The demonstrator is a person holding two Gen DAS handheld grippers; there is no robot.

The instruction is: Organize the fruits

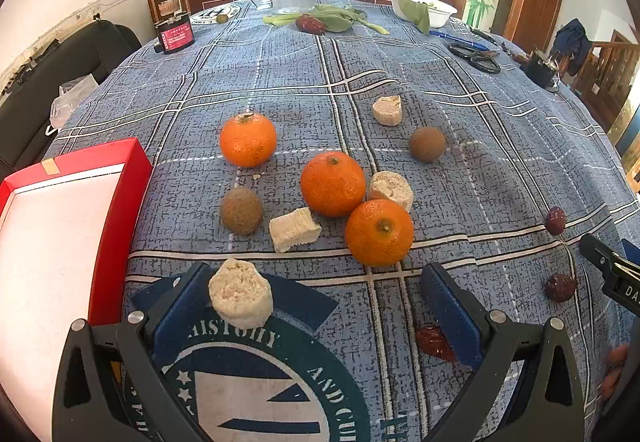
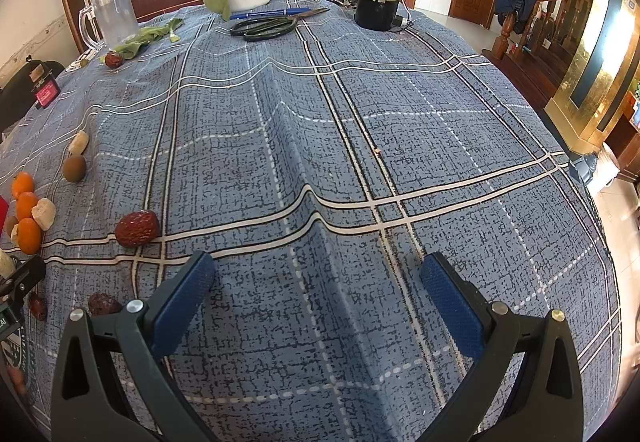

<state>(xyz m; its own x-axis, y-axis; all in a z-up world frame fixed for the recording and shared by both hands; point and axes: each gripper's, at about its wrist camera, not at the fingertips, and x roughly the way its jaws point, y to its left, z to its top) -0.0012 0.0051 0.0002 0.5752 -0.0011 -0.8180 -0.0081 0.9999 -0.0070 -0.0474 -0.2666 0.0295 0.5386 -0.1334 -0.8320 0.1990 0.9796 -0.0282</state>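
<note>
Over the table's near edge my left tongs stand wide open, gripping nothing; a pale chunk rests against the left pad, and a red date lies by the right one. Beyond sit three oranges, near a red box at the left edge. My right tongs gape wide over bare cloth, with a date to their left.

A: What lies on the blue plaid cloth?
B: Three round orange tangerines clustered mid-table, stems up. Two brown rough-skinned round fruits sit apart, one left, one farther right.
A: And the pale ones?
B: Cream-coloured crumbly cylindrical chunks, five, scattered among them. Wrinkled dark-red dates lie toward the right.
</note>
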